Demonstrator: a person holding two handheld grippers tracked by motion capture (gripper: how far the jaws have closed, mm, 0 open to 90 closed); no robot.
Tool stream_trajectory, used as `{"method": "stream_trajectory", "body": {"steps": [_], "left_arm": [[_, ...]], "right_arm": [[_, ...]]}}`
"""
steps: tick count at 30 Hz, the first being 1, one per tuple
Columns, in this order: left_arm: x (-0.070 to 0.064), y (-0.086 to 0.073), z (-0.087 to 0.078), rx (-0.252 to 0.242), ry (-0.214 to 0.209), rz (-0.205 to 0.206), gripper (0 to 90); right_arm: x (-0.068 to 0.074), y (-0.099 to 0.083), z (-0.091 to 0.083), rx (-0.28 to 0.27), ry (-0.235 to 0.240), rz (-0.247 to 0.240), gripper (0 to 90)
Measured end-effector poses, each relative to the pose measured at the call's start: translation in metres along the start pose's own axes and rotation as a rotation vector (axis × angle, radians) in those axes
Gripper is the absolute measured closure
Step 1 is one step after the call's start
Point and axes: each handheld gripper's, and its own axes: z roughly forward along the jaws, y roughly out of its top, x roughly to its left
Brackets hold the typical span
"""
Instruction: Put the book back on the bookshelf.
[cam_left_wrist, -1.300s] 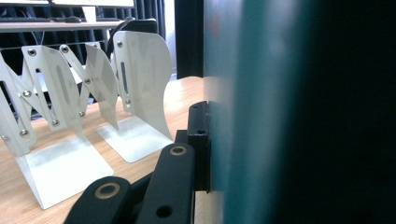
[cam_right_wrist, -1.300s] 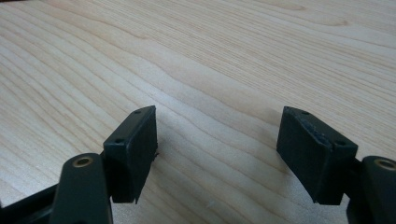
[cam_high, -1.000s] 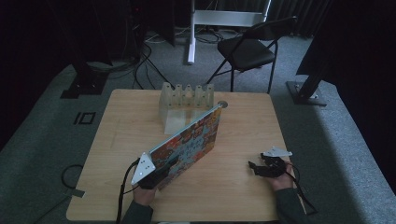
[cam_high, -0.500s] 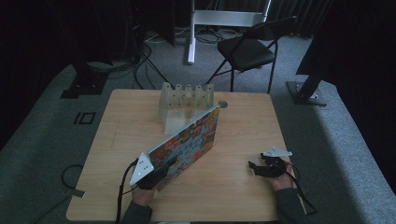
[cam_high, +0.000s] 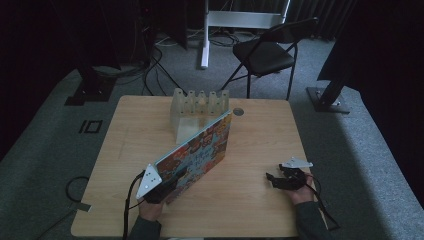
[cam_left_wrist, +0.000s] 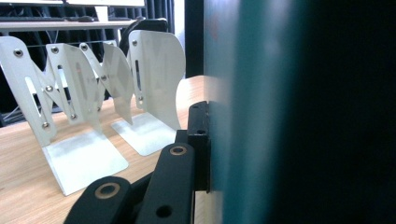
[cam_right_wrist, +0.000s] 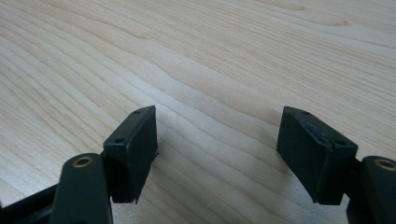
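A book with a colourful patterned cover (cam_high: 202, 147) stands tilted on edge across the middle of the wooden table (cam_high: 260, 130). Its far corner rises toward a rack of pale metal bookend dividers (cam_high: 197, 102). My left gripper (cam_high: 167, 182) is shut on the book's near lower corner. In the left gripper view the teal book (cam_left_wrist: 243, 116) is pressed against my left gripper's (cam_left_wrist: 219, 140) one visible black jaw, and the dividers (cam_left_wrist: 154, 79) stand beyond on the left. My right gripper (cam_high: 274, 181) rests low at the table's front right, open. In its own view the right gripper (cam_right_wrist: 217, 149) has only bare wood (cam_right_wrist: 210, 56) between the jaws.
A small round grommet (cam_high: 238, 112) sits in the tabletop right of the rack. Behind the table stand a black folding chair (cam_high: 265, 52) and a white stand (cam_high: 205, 35). Cables and dark stand bases lie on the grey carpet.
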Motion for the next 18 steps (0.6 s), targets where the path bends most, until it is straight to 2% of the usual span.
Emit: {"method": "stream_trajectory", "body": {"steps": [18], "left_arm": [[0.0029,-0.0001,-0.0050,0.004,0.018,0.003,80.8]], "right_arm": [[0.0000,0.0000,0.0000,0.000,0.001,0.000,28.4]]}}
